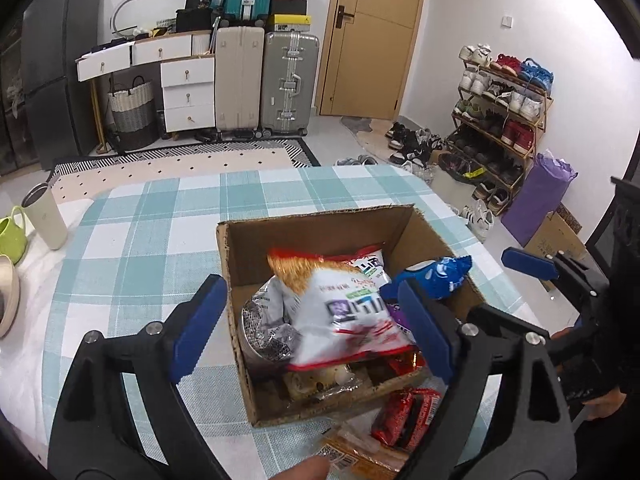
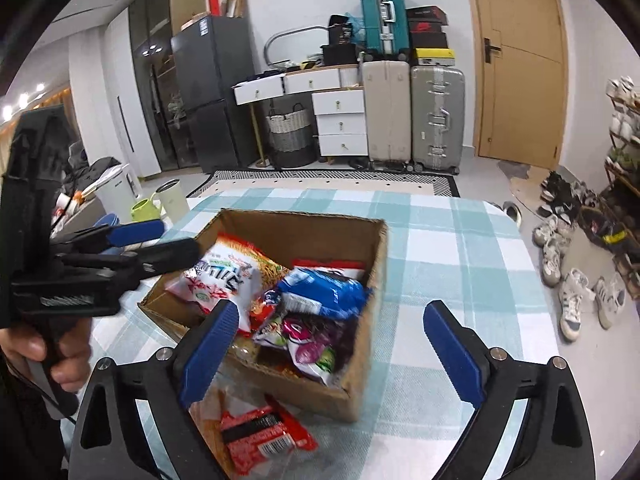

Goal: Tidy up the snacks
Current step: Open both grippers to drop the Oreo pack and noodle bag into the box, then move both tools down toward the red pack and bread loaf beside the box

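An open cardboard box [image 1: 316, 216] [image 2: 376, 264] sits on the checked tablecloth and holds several snack bags. A white and orange noodle bag [image 1: 344, 304] [image 2: 228, 276] lies on top, with a blue bag [image 1: 436, 276] [image 2: 324, 288] and a purple bag [image 2: 308, 340] beside it. A red packet [image 1: 404, 416] [image 2: 260, 436] and an orange packet [image 1: 352, 456] lie on the cloth in front of the box. My left gripper [image 1: 316, 332] is open above the box, over the noodle bag. My right gripper [image 2: 344, 352] is open and empty over the box's near right corner.
A white tumbler [image 1: 44, 216] and a green cup [image 1: 12, 236] stand at the table's left edge. Beyond the table are a rug, suitcases [image 1: 268, 84], white drawers, a door and a shoe rack [image 1: 500, 120]. A purple roll [image 1: 536, 196] leans by the rack.
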A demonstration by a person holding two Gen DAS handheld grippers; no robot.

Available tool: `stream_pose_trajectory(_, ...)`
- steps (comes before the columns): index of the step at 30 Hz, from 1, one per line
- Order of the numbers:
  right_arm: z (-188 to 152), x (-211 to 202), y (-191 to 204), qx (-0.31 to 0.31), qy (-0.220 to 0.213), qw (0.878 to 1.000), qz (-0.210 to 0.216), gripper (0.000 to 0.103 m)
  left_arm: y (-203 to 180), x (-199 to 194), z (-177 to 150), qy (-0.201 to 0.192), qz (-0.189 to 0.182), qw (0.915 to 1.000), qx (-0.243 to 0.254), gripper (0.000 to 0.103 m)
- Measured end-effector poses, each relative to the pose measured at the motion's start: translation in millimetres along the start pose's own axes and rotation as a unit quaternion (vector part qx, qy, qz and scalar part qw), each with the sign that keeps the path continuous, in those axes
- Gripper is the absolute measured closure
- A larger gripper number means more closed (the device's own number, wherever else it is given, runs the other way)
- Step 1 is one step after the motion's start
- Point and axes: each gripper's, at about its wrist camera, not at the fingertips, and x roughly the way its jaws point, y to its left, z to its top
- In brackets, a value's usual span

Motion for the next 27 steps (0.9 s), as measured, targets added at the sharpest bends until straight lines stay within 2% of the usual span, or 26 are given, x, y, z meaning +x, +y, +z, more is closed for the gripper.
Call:
stream_pose_trajectory(1, -2.3, -1.7, -2.1, 0.004, 0.001, 1.000, -0.002, 0.005, 0.0, -5.9, -1.1, 0.000, -0.002, 1.0000, -0.001, 0.014)
stream_pose_trajectory(3, -7.1, -5.8, -5.5, 0.013, 0.002, 1.000, -0.002, 0.001, 0.7, -15.8, -5.1, 0.003, -0.001, 1.0000, -0.005, 0.000)
stream_pose_trajectory(15, -43.9, -27.7, -2.9, 0.034, 0.026, 0.999, 0.014, 0.001, 1.1, -69.8, -46.0, 0.003, 0.021, 0.9997, -0.014, 0.001)
stream_pose_trajectory(27, -77.9, -16.3, 12.5, 0.020, 0.075, 0.997, 0.014, 0.001, 3.1, -79.0, -83.1, 0.031, 0.027, 0.9986, -0.032, 0.001)
